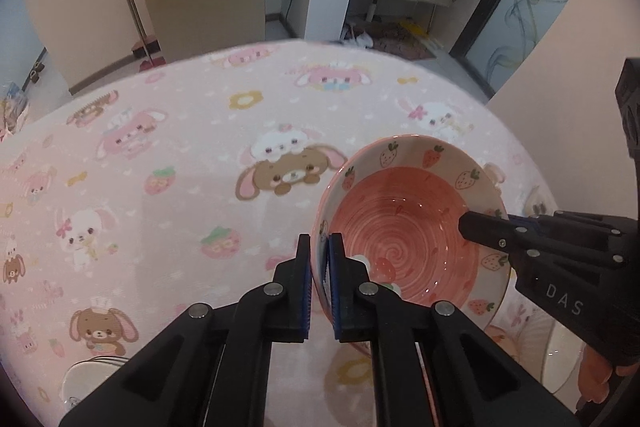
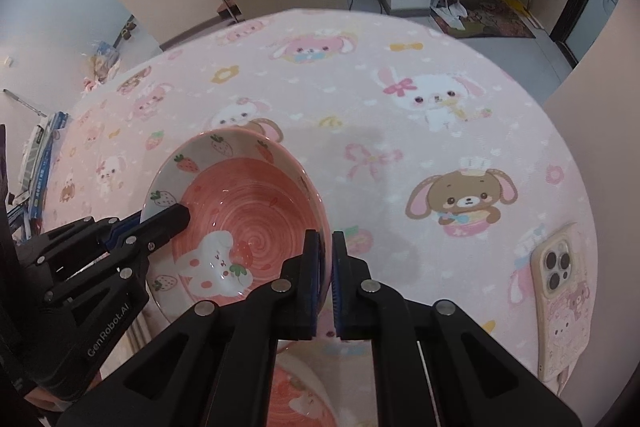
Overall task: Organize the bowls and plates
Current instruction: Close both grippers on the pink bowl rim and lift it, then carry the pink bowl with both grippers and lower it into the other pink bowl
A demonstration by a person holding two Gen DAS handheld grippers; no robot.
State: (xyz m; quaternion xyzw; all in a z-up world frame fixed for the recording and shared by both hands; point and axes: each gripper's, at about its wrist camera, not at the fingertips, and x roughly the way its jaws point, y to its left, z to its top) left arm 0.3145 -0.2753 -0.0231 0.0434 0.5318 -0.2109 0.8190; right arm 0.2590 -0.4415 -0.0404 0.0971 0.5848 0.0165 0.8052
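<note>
- A second pink dish [image 2: 296,391] is glimpsed directly below the held bowl in the right wrist view; a pale plate rim [image 1: 560,351] is partly seen under the right tongs in the left wrist view.
- A round ceramic bowl with a pink spiral inside, strawberry-printed rim and a white bunny motif [image 1: 404,223] is held between both tools, apparently raised just above the pink cartoon-printed tabletop [image 1: 168,163] and tilted.
- Left tongs [image 1: 319,247]: clamped nearly shut on the bowl's near-left rim, one pad inside the wall, one outside.
- Right tongs [image 2: 326,247]: likewise pinched almost fully closed on the opposite rim; wall seen between the blue pads.
- Risk: glazed rim is gripped by thin edges only, so slipping or pivoting is likely if one side is raised faster than the other.
- Risk: uneven lowering onto the dish beneath could cause chipping or a skewed stack.
- Risk: a pink phone in a cartoon case [image 2: 560,303] lies near the right edge; it could be knocked if the bowl is swung that way.
- Farther out, the tabletop carries nothing else that can be seen.
</note>
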